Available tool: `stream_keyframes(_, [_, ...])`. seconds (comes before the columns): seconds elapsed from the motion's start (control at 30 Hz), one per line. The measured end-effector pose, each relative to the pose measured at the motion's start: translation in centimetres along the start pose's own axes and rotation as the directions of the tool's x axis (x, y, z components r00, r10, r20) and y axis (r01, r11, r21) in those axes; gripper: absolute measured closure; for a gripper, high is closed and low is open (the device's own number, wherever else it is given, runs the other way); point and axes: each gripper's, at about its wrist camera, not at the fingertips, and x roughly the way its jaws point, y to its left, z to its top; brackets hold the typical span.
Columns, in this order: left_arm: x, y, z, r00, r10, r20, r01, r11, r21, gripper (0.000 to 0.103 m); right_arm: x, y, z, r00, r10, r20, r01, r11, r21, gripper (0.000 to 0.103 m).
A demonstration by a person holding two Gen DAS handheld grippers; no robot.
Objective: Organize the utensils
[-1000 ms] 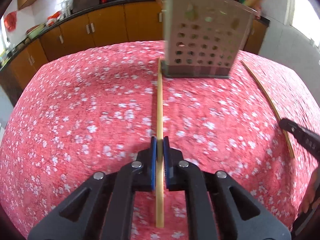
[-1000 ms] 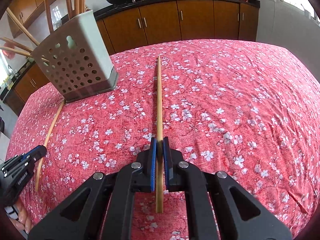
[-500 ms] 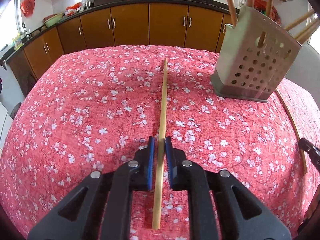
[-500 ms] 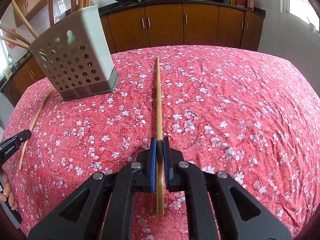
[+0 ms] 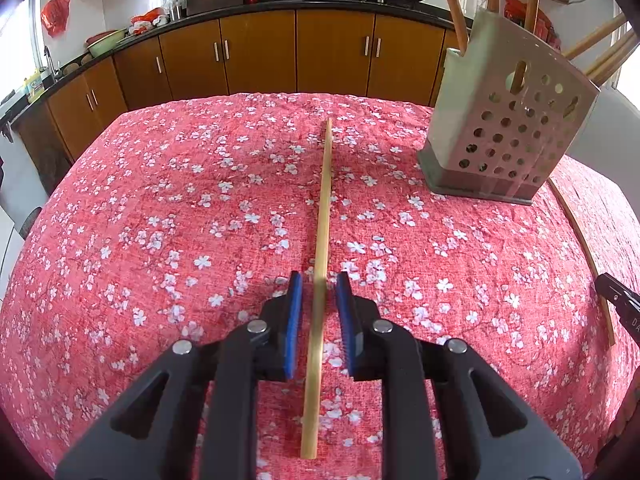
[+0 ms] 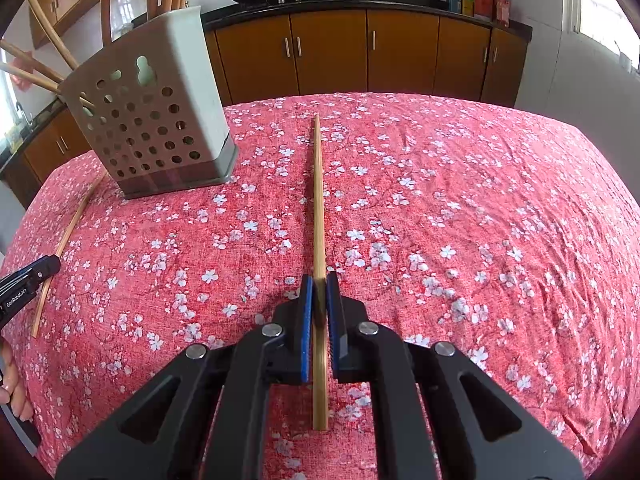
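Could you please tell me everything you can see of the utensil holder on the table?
The utensil holder is a pale grey box, plastic by its look, with rounded corners, rows of round holes in its walls and a darker base. It stands upright on the flowered red tablecloth. Several wooden chopsticks stick out of its top, leaning outward. Neither gripper touches it.

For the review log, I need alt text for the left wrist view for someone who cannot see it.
The left hand-held gripper is opening, pads clear of a bamboo chopstick lying between its jaws on a red floral tablecloth. A perforated grey utensil holder with chopsticks stands at right, another chopstick beyond it.
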Motion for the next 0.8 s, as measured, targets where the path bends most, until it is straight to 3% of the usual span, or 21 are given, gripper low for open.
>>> stream_keyframes(0.8, [-0.4, 0.1, 0.25, 1.0, -0.017, 0.001, 0.017, 1.0, 0.008, 0.078, -0.37, -0.5, -0.12, 1.0, -0.006, 0.001, 0.006, 1.0, -0.009, 0.094])
